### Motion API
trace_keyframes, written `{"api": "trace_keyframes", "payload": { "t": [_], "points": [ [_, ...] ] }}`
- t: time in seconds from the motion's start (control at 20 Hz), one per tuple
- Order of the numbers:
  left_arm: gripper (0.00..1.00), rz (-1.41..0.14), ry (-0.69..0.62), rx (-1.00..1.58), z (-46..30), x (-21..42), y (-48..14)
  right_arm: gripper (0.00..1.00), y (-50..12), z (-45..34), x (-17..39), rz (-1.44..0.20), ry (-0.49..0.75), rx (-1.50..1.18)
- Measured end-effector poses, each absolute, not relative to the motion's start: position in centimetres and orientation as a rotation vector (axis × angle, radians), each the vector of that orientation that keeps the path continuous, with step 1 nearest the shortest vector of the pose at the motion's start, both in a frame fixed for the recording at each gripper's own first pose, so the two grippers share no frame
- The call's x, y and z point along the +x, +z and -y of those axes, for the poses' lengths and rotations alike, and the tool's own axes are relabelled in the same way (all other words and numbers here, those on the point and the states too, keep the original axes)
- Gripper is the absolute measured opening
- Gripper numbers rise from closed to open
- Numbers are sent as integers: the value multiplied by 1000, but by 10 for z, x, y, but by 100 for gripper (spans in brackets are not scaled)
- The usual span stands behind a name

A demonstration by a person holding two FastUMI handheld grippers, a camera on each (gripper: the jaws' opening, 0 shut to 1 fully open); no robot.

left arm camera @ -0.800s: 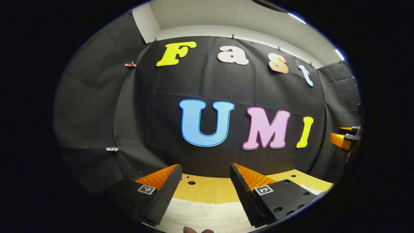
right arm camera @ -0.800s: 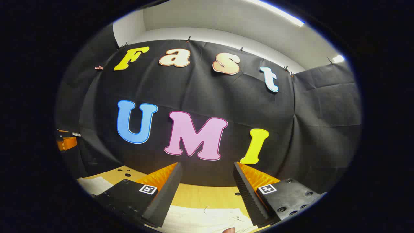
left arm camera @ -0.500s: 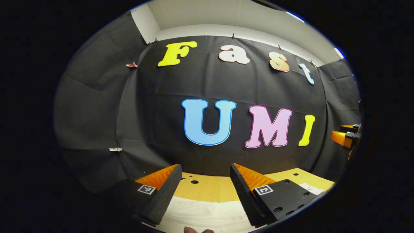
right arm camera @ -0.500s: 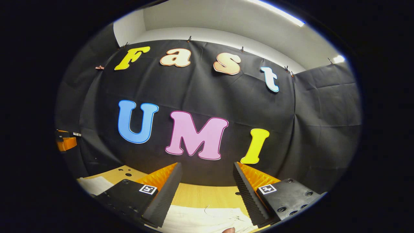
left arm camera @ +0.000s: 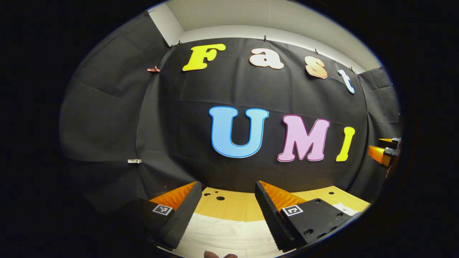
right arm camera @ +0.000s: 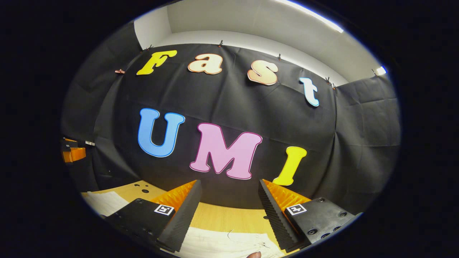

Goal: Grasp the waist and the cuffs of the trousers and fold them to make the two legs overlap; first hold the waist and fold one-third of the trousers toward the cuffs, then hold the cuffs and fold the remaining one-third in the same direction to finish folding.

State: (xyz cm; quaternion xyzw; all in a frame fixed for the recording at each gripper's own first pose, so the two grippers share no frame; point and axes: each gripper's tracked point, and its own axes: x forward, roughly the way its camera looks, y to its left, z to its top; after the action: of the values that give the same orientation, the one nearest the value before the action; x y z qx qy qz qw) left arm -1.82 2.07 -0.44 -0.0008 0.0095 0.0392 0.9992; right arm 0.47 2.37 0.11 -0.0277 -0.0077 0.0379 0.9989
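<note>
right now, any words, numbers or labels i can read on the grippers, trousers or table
No readable text on any of them.
left gripper: left marker bears a black-and-white pattern, no words.
right gripper: right marker bears the same kind of pattern, no words.
trousers: plain white, no print seen.
table: no writing.

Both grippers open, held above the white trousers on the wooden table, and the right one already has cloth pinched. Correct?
Not quite. The right gripper has no cloth pinched: the right gripper view shows its fingers apart with a bare gap, the white trousers lying below on the wooden table. The left gripper is open above the trousers too.
</note>
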Motion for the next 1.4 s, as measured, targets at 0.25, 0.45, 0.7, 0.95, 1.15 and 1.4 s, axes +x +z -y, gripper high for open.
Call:
{"api": "trace_keyframes", "payload": {
  "t": [0.25, 0.45, 0.7, 0.95, 1.15, 1.4],
  "points": [
    [95, -18, 95, 39, -27, -26, -5, 98, -10, -36, 6, 1, 118, -61],
    [95, -70, 8, 201, -30, -32, -34, 97, -17, -19, 3, -14, 106, -110],
    [96, -150, -134, 587, -45, -42, -88, 97, -40, 30, -16, -71, 52, -275],
    [95, -279, -341, 985, -64, -60, -172, 97, -89, 74, -49, -189, 16, -437],
    [95, -439, -525, 1142, -78, -99, -251, 96, -116, 103, -68, -268, -13, -486],
    [95, -606, -673, 1258, -100, -135, -326, 97, -126, 117, -78, -310, -49, -466]
  ]
}}
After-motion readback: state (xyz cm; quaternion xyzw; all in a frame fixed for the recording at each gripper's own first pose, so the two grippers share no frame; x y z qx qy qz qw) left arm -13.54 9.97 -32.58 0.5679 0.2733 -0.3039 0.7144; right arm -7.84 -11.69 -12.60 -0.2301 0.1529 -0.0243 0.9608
